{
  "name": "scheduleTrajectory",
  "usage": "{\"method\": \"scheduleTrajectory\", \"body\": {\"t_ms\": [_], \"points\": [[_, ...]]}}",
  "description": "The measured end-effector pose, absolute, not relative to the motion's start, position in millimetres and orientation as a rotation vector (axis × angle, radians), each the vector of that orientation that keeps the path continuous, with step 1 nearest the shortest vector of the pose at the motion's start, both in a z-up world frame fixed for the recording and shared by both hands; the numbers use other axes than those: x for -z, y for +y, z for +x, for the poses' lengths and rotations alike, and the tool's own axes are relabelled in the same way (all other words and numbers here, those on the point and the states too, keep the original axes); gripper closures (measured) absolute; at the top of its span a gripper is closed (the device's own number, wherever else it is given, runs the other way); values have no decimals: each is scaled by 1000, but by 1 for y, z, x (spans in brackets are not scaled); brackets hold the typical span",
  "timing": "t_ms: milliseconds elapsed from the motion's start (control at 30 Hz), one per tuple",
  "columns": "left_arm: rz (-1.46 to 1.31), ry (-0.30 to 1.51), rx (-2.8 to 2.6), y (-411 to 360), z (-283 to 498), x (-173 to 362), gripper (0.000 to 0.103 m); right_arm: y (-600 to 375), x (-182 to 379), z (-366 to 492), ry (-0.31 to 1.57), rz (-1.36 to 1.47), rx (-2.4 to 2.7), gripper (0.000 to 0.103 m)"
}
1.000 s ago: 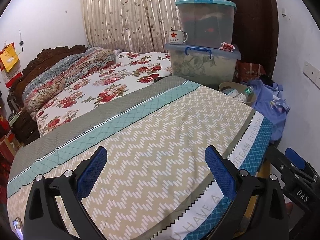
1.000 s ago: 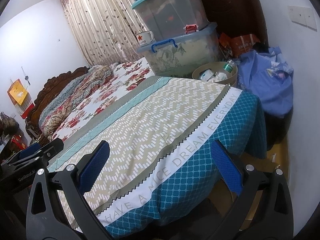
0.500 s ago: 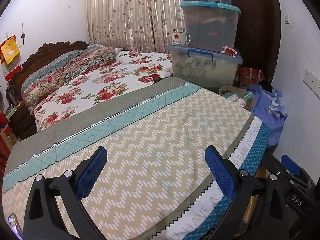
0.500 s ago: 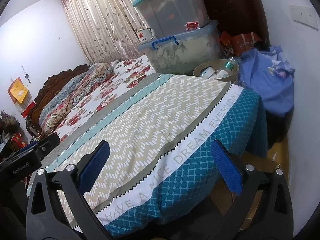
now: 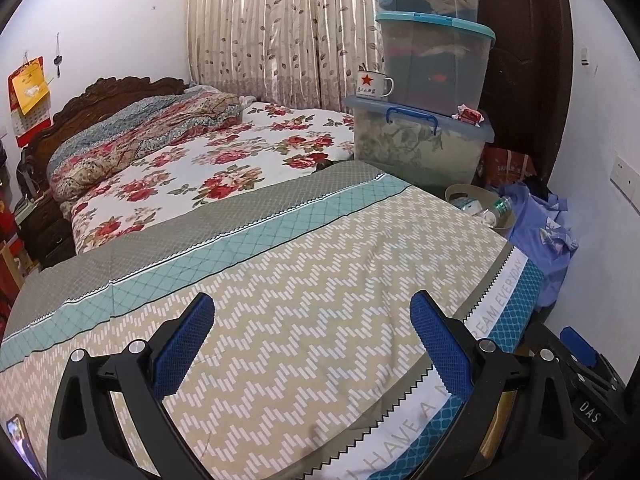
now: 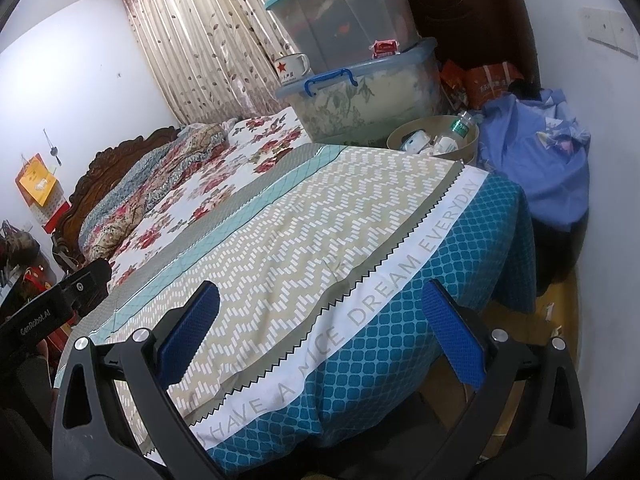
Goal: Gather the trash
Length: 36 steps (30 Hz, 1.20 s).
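A round beige bin point(image 6: 470, 148) stands on the floor beyond the far corner of the bed; it holds a plastic bottle point(image 6: 462, 124) and white scraps. It also shows in the left wrist view point(image 5: 456, 193). A small red-and-white wrapper point(image 6: 385, 47) lies on the lower storage box lid, also in the left wrist view point(image 5: 469, 114). My left gripper point(image 5: 312, 340) is open and empty over the bed cover. My right gripper point(image 6: 320, 330) is open and empty above the bed's near edge.
The bed cover point(image 5: 300, 264) fills the foreground. Stacked plastic storage boxes point(image 5: 420, 144) with an enamel mug point(image 5: 372, 84) stand at the far side. A blue cloth heap point(image 6: 536, 168) lies by the right wall. Small scraps lie on the floor point(image 6: 552, 312).
Both grippers have risen and tilted slightly, so more of the far room shows. Both stay open and empty.
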<state>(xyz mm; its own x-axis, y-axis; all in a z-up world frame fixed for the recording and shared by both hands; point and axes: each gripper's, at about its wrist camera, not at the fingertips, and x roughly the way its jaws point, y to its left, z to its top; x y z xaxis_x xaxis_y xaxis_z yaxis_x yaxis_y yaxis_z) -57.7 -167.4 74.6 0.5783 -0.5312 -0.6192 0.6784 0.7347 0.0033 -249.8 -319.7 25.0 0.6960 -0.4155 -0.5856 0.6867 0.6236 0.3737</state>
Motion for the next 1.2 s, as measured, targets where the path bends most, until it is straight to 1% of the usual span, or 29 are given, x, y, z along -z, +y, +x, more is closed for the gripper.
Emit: {"method": "scheduleTrajectory", "body": {"t_ms": [367, 633, 833, 967, 1200], "points": [[272, 627, 710, -169, -59, -74, 9, -321, -21, -249, 481, 626, 657, 3], [284, 655, 714, -170, -57, -71, 9, -321, -23, -248, 481, 623, 651, 3], [308, 702, 715, -171, -52, -67, 9, -321, -24, -247, 484, 625, 648, 3], [259, 752, 752, -166, -45, -65, 9, -320, -25, -245, 483, 621, 645, 3], [320, 690, 694, -169, -54, -67, 9, -319, -26, -243, 486, 615, 636, 3]]}}
